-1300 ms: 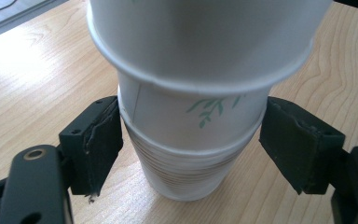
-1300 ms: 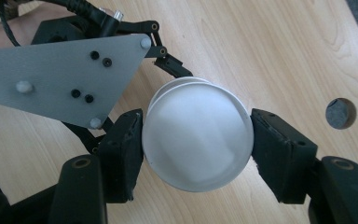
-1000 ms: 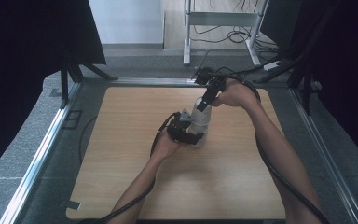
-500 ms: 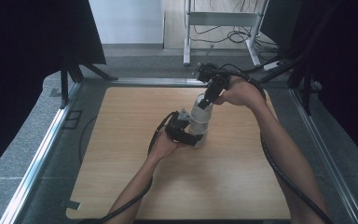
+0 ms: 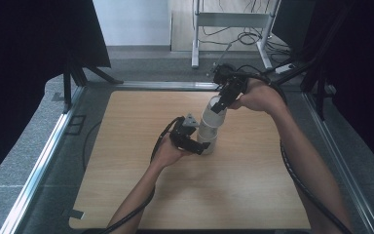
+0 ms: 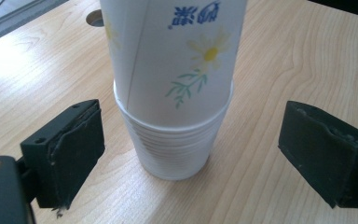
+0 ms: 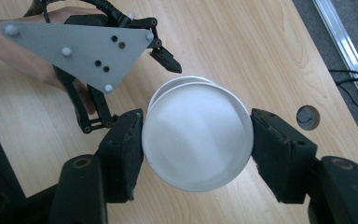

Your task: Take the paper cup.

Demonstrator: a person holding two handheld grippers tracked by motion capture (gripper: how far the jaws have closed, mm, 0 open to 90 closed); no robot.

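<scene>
Pale wood grain runs across my table (image 5: 126,195), a rounded-corner board set inside a metal frame (image 5: 44,161), with grey carpet (image 5: 19,146) around it and black curtains (image 5: 24,48) hanging at both sides. Beyond the far edge stands a white metal stand (image 5: 229,19) with loose cables on the floor. A round hole (image 7: 307,116) is cut in the tabletop.

Near the middle of the table stands a stack of paper cups (image 6: 172,154). My right gripper (image 7: 196,140) is clamped across the rim of the top paper cup (image 7: 196,135), white inside and printed with a daisy outside, its base sitting in the stack and the cup leaning toward that hand. My left gripper (image 6: 191,149) sits low at the foot of the stack; its jaws have just been opening and now stand apart on either side of the stack, pads (image 6: 77,149) clear of it.
</scene>
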